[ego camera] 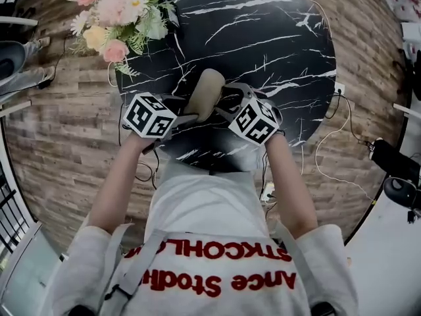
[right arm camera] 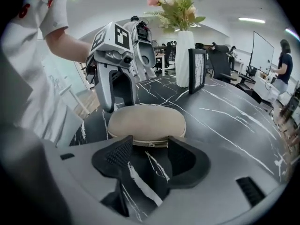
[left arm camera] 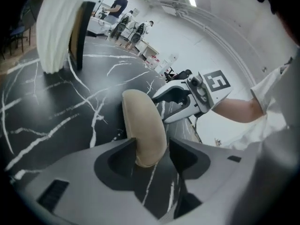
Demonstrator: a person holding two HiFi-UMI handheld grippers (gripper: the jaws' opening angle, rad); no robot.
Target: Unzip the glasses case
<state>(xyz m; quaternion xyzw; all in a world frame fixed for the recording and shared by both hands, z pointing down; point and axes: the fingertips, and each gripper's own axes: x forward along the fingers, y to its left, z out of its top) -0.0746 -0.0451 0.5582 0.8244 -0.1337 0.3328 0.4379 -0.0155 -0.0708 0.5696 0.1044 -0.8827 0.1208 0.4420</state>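
The glasses case lies near the table's edge nearest the person, with bare marble beyond it and flowers at the far left rim. I read the left gripper as wide apart, straddling one end of the case without clamping. The right gripper is released, its tips just at the zip edge.

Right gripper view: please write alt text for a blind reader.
A beige glasses case lies on a black marble table, its zipper edge just at the open tongs of the right gripper. The left gripper stands behind it.
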